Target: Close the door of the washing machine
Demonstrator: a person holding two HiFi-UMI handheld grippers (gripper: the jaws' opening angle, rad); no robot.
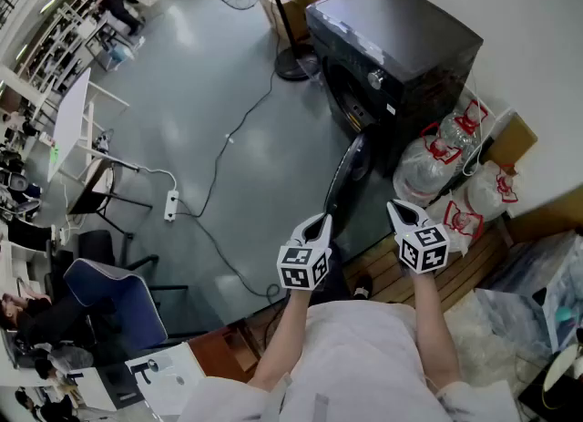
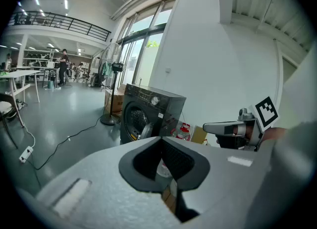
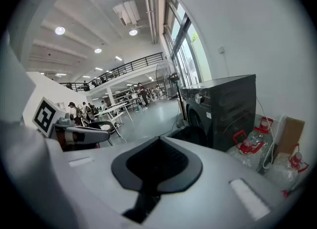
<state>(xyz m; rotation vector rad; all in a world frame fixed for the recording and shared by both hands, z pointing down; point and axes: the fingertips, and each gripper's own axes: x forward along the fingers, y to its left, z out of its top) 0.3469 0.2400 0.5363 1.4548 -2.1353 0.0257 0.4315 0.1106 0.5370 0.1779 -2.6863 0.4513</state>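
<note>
A black front-loading washing machine [image 1: 396, 46] stands against the white wall, also seen in the left gripper view [image 2: 148, 112] and the right gripper view [image 3: 223, 109]. Its round door [image 1: 344, 179] hangs wide open, swung out toward me. My left gripper [image 1: 319, 223] is shut and empty, its tip close to the door's outer edge; touch cannot be told. My right gripper [image 1: 398, 211] is shut and empty, to the right of the door. Each gripper shows in the other's view: the right gripper [image 2: 210, 127] and the left gripper [image 3: 101, 135].
Several large water bottles with red caps [image 1: 446, 156] and a cardboard box [image 1: 510, 142] lie right of the machine. A standing fan [image 1: 293, 63] and boxes sit behind it. A cable and power strip [image 1: 171, 203] cross the grey floor. A wooden pallet [image 1: 455, 270] is underfoot.
</note>
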